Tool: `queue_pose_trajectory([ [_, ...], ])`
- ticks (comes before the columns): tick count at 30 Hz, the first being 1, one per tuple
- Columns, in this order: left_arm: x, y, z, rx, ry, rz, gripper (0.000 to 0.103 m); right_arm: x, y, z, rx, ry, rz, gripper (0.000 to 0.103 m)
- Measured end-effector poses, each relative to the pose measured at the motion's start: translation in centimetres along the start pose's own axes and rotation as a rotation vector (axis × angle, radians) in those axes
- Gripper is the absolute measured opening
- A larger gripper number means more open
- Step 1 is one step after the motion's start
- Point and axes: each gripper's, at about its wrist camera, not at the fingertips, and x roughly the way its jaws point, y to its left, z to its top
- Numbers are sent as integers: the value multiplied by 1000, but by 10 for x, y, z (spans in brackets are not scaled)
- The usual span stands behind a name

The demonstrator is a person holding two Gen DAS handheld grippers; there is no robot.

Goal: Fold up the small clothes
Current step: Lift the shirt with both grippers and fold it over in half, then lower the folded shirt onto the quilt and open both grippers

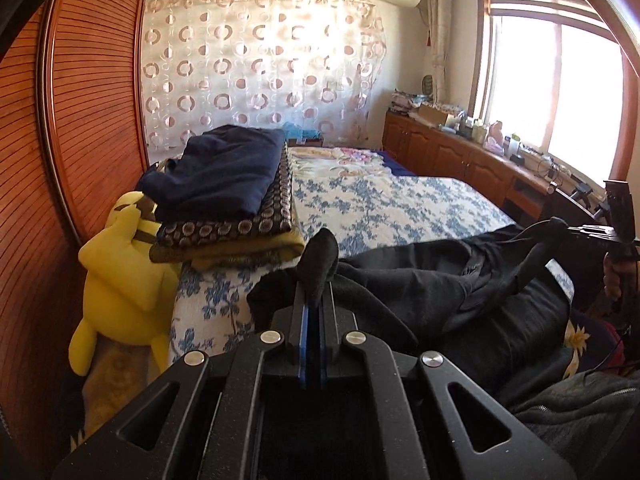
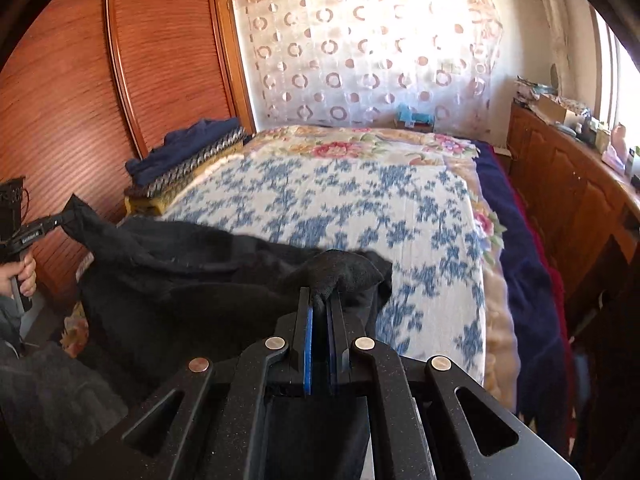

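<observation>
A black garment (image 1: 440, 292) hangs stretched between my two grippers over the near edge of the bed. My left gripper (image 1: 314, 292) is shut on one corner of it, the cloth bunched above the fingertips. My right gripper (image 2: 324, 296) is shut on the other corner of the black garment (image 2: 192, 276). In the left wrist view the right gripper (image 1: 560, 226) shows at far right, pinching the cloth. In the right wrist view the left gripper (image 2: 60, 220) shows at far left, holding the raised corner.
The bed has a blue-flowered white cover (image 2: 360, 208). A stack of folded blankets with a navy garment (image 1: 224, 184) lies at its left side, a yellow plush toy (image 1: 124, 280) beside it. A wooden wardrobe (image 1: 80, 100) stands left, a cluttered wooden cabinet (image 1: 460, 152) right.
</observation>
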Motion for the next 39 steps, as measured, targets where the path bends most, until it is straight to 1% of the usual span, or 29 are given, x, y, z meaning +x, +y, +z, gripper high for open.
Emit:
queue_pose_trajectory([
  [3,14,3,-12,12,30,40,5,5,1,-11,21,40,8,5],
  [5,30,4,-26,13,61,62,5,18,-1,-20,17,58,-28,5],
  [8,48,10,-43,-14,105,60,5,33,-14,-35,81,89,-24,5],
  [10,48,12,-47,-22,106,56,5,39,-19,-41,101,97,-16,5],
  [13,47,13,-47,-25,112,51,7,39,-19,-40,103,102,-1,5],
  [15,45,14,-46,-25,111,40,26,37,-15,-38,84,108,-6,5],
  [16,44,14,-45,-25,110,29,30,37,-14,-37,80,109,-9,5],
  [17,44,14,-45,-25,108,18,40,35,-13,-36,79,112,-11,5],
  [19,42,12,-44,-26,97,-3,44,38,-15,-36,76,115,-19,5],
  [20,43,9,-43,-21,99,-10,48,37,-15,-36,72,115,-22,5],
  [22,44,5,-39,-10,104,-8,61,38,-14,-37,66,114,-24,5],
  [23,42,4,-37,-7,96,-12,71,36,-14,-36,64,111,-24,6],
  [24,41,3,-35,-5,84,-20,76,34,-14,-35,64,109,-23,6],
  [26,37,1,-29,-7,66,-38,79,29,-13,-33,57,100,-32,9],
  [28,35,1,-22,-11,54,-50,79,22,-14,-29,47,85,-46,10],
  [29,35,2,-18,-9,50,-52,79,18,-14,-28,44,76,-51,16],
  [30,35,2,-15,-6,46,-51,79,13,-14,-24,41,62,-59,28],
  [31,37,2,-10,0,42,-49,79,9,-14,-21,38,46,-64,35],
  [32,39,2,-7,5,43,-46,79,5,-15,-17,37,29,-68,47],
  [33,42,3,-3,11,46,-35,79,3,-16,-14,34,16,-71,54],
  [35,50,7,4,13,51,-6,79,4,-18,-4,23,-3,-102,58],
  [36,55,10,8,9,55,-1,79,6,-18,-1,17,-5,-116,58],
  [39,68,20,18,-4,70,10,79,23,-19,12,4,-2,-112,58],
])
